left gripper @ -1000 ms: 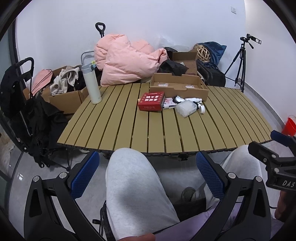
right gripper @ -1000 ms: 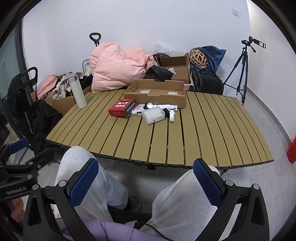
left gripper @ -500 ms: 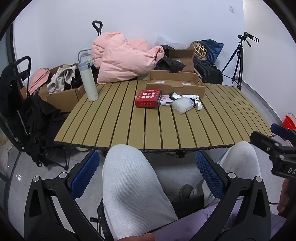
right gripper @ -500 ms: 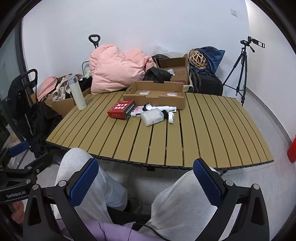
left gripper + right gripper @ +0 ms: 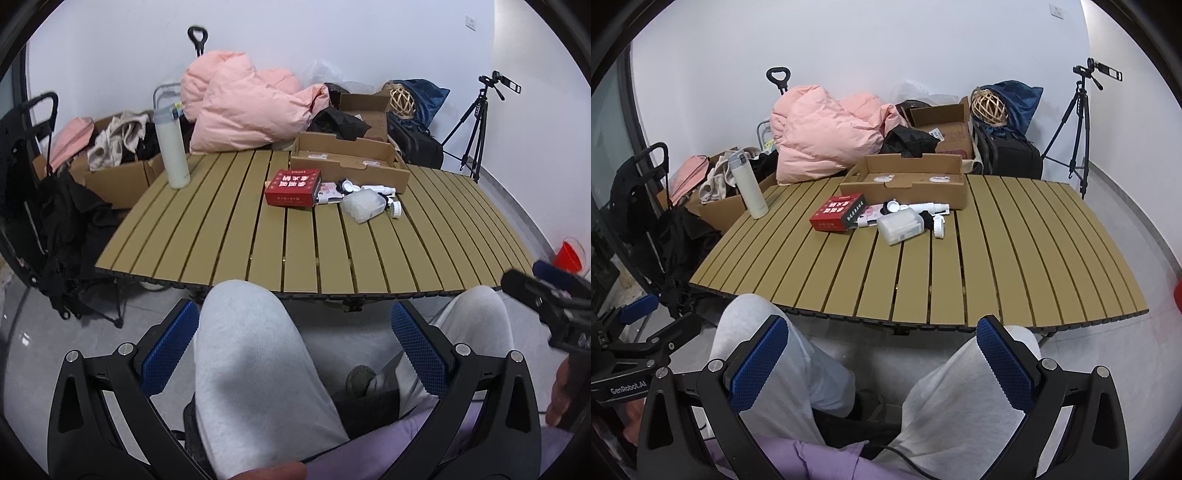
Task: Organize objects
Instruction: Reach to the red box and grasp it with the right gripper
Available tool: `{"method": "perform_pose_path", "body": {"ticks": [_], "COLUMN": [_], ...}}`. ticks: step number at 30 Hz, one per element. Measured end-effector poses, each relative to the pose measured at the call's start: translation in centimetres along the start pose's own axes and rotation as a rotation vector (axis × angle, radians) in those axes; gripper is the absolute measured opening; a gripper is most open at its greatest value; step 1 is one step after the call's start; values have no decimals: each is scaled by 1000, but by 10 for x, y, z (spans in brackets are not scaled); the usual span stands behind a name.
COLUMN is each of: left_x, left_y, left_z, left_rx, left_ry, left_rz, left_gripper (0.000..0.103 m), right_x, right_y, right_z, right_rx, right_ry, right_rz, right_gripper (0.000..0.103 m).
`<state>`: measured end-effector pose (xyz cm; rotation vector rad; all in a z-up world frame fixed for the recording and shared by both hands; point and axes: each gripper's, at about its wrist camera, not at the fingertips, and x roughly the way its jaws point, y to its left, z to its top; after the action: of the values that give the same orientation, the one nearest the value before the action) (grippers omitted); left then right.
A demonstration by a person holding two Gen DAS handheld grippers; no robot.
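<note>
A: Both grippers sit low over the person's grey-trousered knees [image 5: 251,354], short of the slatted tabletop [image 5: 295,251]. Left gripper [image 5: 291,347]: jaws wide open, empty. Right gripper [image 5: 882,354]: the same, nothing between its blue pads [image 5: 759,360].

B: Change against the previous second?

A: The tabletop edge has dropped lower in both wrist views and the far clutter sits higher. I judge both grippers are being lifted and tipped toward the table. No item has moved.

B: Where are the items?

A: Grouped at the far middle of the tabletop. Red box [image 5: 838,216] on the left of the group; translucent plastic container [image 5: 899,227] just beside it; small white pieces [image 5: 938,225] next to that, too small to identify. An open cardboard tray [image 5: 905,182] stands directly behind them. White flask [image 5: 748,184] upright, well apart at the far left corner.

B: Meaning for the task?

A: Sorting not begun; this looks like the approach. The tray is the likely destination, unconfirmed.
</note>
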<state>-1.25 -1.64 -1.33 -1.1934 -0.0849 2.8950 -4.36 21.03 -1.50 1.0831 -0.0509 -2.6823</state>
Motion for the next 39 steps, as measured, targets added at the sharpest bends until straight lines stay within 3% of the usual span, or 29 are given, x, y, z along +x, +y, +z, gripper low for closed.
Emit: {"method": "perform_pose_path", "body": {"ticks": [4,6,10,13,17,18,21,25,28,32,36,39], "left_x": [34,51,84,117,181,192,230,291,326,359,382,391], "left_y": [12,17,16,22,46,51,78,100,104,112,113,104], "left_z": [15,26,53,83,125,133,155,177,180,176,171,168], "left_rx": [-37,-33,82,136,91,76,-2,6,27,-27,-71,-55], "left_ry": [70,72,41,11,45,18,-103,-46,-2,87,145,174], "left_rz": [-107,-119,-89,-80,-147,-135,-91,-136,-149,-270,-374,-450], "left_gripper": [103,103,103,103,102,102,103,103,103,101,97,89], "right_x": [11,18,48,91,154,170,222,278,328,379,402,413], "right_y": [2,5,6,5,13,16,23,27,31,33,45,47], "right_z": [3,10,35,57,89,96,114,135,153,160,154,150], "right_rx": [-6,-31,-49,-65,-109,-123,-125,-98,-33,71,27,20], "right_ry": [16,-9,-39,3,-2,3,20,2,124,198,221,234], "right_rz": [13,18,-39,22,30,19,9,71,188,243,235,232], "right_gripper": [103,103,103,103,83,75,72,73,73,73,58,52]}}
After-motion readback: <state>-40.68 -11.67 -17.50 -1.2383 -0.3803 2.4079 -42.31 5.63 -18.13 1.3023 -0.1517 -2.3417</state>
